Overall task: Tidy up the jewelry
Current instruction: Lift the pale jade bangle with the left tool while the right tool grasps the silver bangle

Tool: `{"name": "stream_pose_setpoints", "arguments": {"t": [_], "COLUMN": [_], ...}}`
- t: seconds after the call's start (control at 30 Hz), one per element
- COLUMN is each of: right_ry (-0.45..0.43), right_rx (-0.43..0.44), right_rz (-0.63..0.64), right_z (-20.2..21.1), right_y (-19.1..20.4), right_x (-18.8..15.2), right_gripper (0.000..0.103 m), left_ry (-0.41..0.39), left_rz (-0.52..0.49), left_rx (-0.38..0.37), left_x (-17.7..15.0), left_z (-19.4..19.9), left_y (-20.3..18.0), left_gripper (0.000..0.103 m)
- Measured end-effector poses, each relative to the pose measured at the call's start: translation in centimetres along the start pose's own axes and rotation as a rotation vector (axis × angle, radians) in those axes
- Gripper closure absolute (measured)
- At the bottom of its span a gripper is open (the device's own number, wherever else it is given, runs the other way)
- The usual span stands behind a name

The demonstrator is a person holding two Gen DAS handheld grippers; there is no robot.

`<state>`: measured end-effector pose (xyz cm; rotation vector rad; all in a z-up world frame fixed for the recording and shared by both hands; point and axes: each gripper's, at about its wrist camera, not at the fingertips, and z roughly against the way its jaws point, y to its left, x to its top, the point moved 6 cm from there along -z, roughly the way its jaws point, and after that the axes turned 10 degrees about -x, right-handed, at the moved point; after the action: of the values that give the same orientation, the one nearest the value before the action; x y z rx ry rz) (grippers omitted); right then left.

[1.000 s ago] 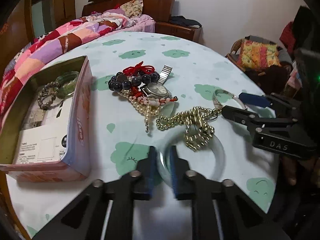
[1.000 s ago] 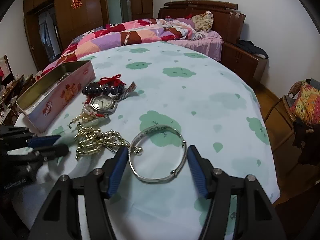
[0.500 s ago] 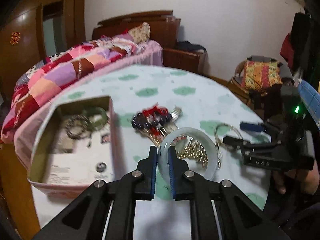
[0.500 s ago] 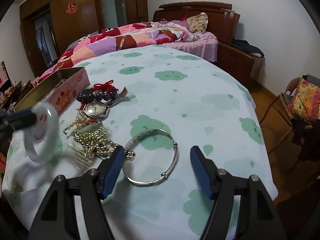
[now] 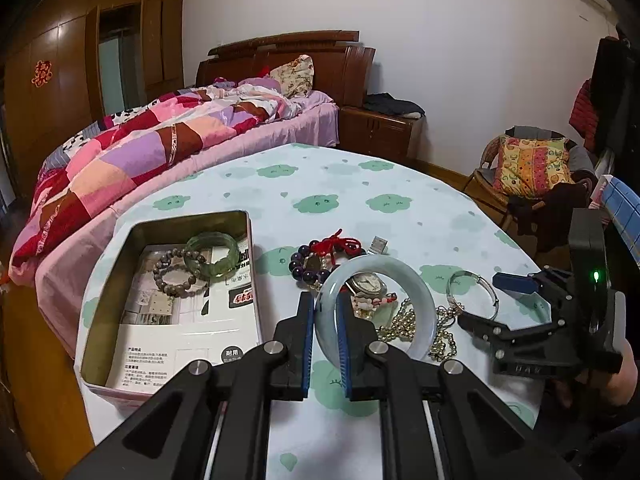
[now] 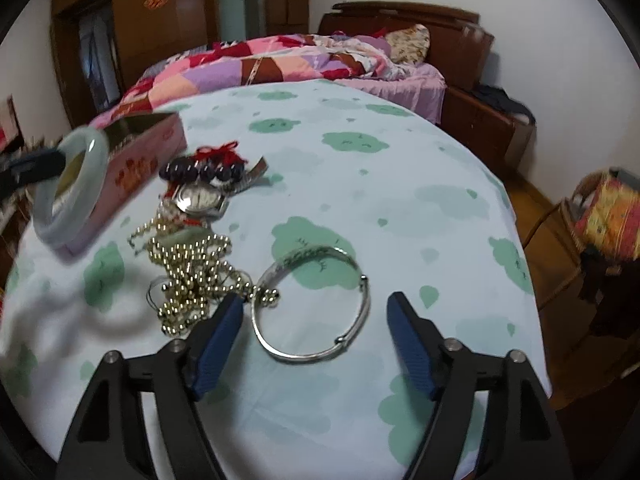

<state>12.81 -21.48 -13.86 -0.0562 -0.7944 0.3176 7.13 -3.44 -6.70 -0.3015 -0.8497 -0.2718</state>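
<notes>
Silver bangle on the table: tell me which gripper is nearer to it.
Right. The right gripper straddles the silver bangle, jaws opening, not touching. The left gripper is off beside the tin, clamping the pale jade bangle.

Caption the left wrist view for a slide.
Left gripper lifts a pale jade bangle clear of the jewelry pile, beside the open tin holding two bracelets.
</notes>
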Motion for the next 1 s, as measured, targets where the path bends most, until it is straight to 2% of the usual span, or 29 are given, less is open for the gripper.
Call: {"name": "stream_pose_setpoints", "arguments": {"t": [0.1,0.17,0.4,1.0], "right_ry": [-0.003,-0.003,-0.024,-0.119], "right_rx": [-0.016,-0.019,0.008,-0.005], "right_rz": [0.013,0.018,0.001,-0.011], "right_z": [0.0,0.0,0.5,2.3], "right_y": [0.1,-0.1,-0.4,-0.5], "right_x": [-0.1,0.0,0.1,2.0], "right_gripper": [0.029,0.04,0.04,0.042], "left_ry": [0.004,0.001,-0.012,-0.035], "left_rz": [0.017,0.022,0.025,0.039], "left_rx": [-0.005,-0.003,0.005,0.016], "left_x": [0.1,0.2,0.6,1.2], "left_z": [-0.4,-0.3,0.2,1.2], "left_y": [0.5,0.7,1.0,2.1], "left_gripper": [0.093,0.093,0.093,0.093]}}
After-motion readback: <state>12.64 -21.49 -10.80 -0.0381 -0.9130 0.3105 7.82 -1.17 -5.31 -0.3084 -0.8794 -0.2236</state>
